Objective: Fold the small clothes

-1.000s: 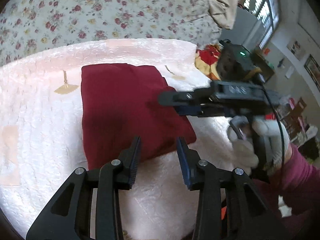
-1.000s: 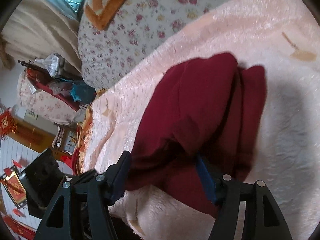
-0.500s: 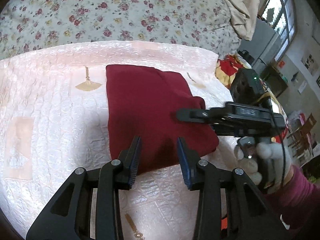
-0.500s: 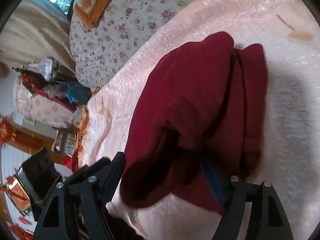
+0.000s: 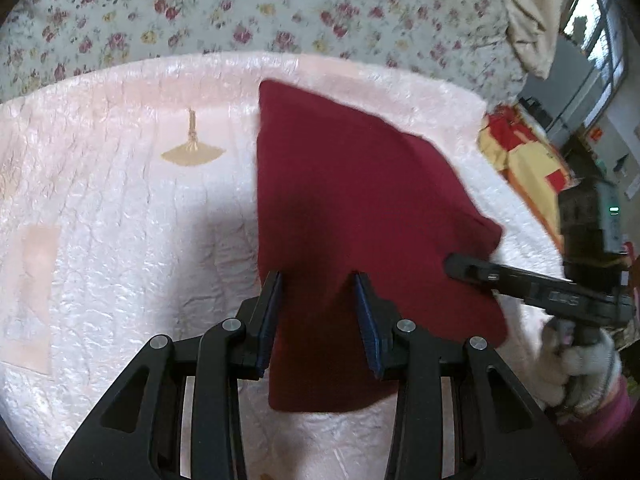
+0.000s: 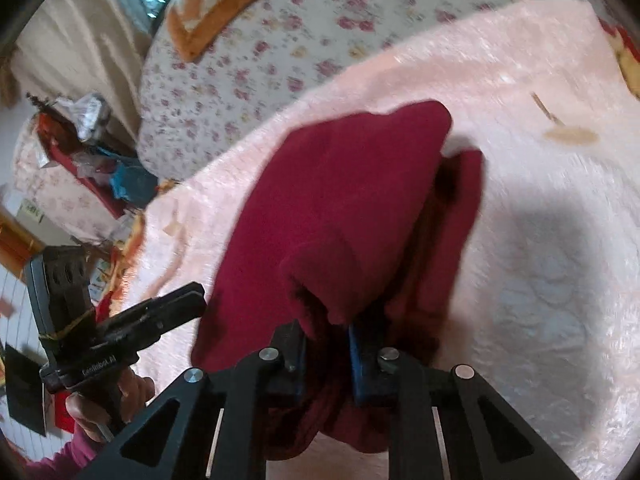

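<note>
Inspection of the bed. A dark red garment (image 5: 352,200) lies folded on the pale pink quilted cover (image 5: 120,240), roughly at its middle, with the flowered bedspread (image 5: 240,12) beyond it. A gold fan motif (image 5: 193,152) is stitched into the cover well to the left of the garment.

My left gripper (image 5: 316,316) points down over the near edge of the garment. Its jaws stand at a narrow-to-middling gap, with red cloth lying between and below them. The blue pads (image 5: 267,320) are apart from the fabric as far as I can see, so I record no grip on this side.

My right gripper (image 6: 326,356) is at the right-hand edge of the garment. Its jaws are closing, now narrow, and a bunched fold of the red cloth sits between them, pressed from both sides by the pads (image 6: 358,364). The upper layer of the garment bulges up and forward from that pinch, while a lower layer lies flat beneath it on the cover.

From the left camera, the right gripper's finger rests against the garment's right edge, held by a hand in a white glove (image 5: 580,364) with a dark pink sleeve (image 5: 600,432). From the right camera, a bare hand (image 6: 120,404) carries the left gripper, just beside the garment's near-left corner.

An orange checked cushion (image 6: 216,4) lies on the far bedspread.
</note>
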{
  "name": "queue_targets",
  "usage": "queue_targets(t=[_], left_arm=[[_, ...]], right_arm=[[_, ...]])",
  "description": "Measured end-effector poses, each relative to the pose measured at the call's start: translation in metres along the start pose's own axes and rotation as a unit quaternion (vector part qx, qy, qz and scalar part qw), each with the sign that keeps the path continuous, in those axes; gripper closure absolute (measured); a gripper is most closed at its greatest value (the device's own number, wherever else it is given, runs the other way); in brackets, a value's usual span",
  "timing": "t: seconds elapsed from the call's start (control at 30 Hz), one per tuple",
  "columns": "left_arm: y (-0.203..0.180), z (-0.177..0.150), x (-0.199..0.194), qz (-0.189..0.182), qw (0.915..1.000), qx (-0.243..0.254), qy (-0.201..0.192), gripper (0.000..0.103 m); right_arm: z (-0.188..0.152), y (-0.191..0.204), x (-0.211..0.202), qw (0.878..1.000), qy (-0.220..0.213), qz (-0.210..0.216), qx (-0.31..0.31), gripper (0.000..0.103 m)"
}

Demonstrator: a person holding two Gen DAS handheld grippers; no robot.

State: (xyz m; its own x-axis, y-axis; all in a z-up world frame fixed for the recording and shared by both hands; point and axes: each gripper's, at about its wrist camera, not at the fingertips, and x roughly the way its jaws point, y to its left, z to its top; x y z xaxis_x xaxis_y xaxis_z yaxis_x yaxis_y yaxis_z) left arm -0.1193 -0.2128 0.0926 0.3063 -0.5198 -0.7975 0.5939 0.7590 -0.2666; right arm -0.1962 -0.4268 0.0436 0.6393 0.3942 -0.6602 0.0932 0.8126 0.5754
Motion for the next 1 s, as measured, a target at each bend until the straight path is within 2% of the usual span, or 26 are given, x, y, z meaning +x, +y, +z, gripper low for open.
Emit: queue_targets(t=[0.13,0.23,0.33,0.4,0.47,0.57,0.63,0.77,0.83,0.9,1.0], left_arm=[[0.0,-0.001,0.003,0.008,0.9999,0.004,-0.007,0.063],[0.001,-0.001,0.006,0.008,0.9999,0.001,-0.011,0.056],[0.003,0.0,0.008,0.011,0.9999,-0.003,-0.008,0.056],[0.004,0.001,0.008,0.008,0.9999,-0.004,-0.008,0.056],[0.004,0.001,0.008,0.009,0.9999,-0.004,-0.008,0.056],[0.004,0.001,0.008,0.012,0.9999,-0.001,-0.009,0.056],[0.003,0.001,0.008,0.014,0.9999,0.002,-0.009,0.056],[0.003,0.0,0.008,0.015,0.9998,0.006,-0.011,0.05],[0.003,-0.001,0.011,0.014,0.9999,0.005,-0.008,0.047],[0.006,0.0,0.011,0.001,1.0,-0.004,-0.005,0.047],[0.021,0.005,0.005,-0.046,0.9982,-0.039,-0.005,0.047]], right_arm=[[-0.001,-0.005,-0.01,1.0,0.001,0.007,0.013,0.088],[0.002,0.004,-0.028,1.0,-0.014,-0.014,0.0,0.087],[0.009,0.024,-0.046,0.996,-0.053,-0.055,-0.038,0.08],[0.017,0.037,-0.052,0.992,-0.078,-0.08,-0.056,0.069],[0.025,0.048,-0.052,0.988,-0.091,-0.099,-0.073,0.066],[0.035,0.058,-0.035,0.988,-0.068,-0.1,-0.1,0.066],[0.038,0.058,-0.014,0.985,-0.046,-0.118,-0.115,0.066],[0.04,0.037,0.008,0.981,-0.031,-0.161,-0.106,0.066],[0.034,0.021,0.013,0.982,-0.021,-0.164,-0.093,0.065],[0.03,0.016,0.016,0.982,-0.021,-0.164,-0.096,0.065],[0.03,0.014,0.004,0.986,-0.029,-0.143,-0.086,0.066]])
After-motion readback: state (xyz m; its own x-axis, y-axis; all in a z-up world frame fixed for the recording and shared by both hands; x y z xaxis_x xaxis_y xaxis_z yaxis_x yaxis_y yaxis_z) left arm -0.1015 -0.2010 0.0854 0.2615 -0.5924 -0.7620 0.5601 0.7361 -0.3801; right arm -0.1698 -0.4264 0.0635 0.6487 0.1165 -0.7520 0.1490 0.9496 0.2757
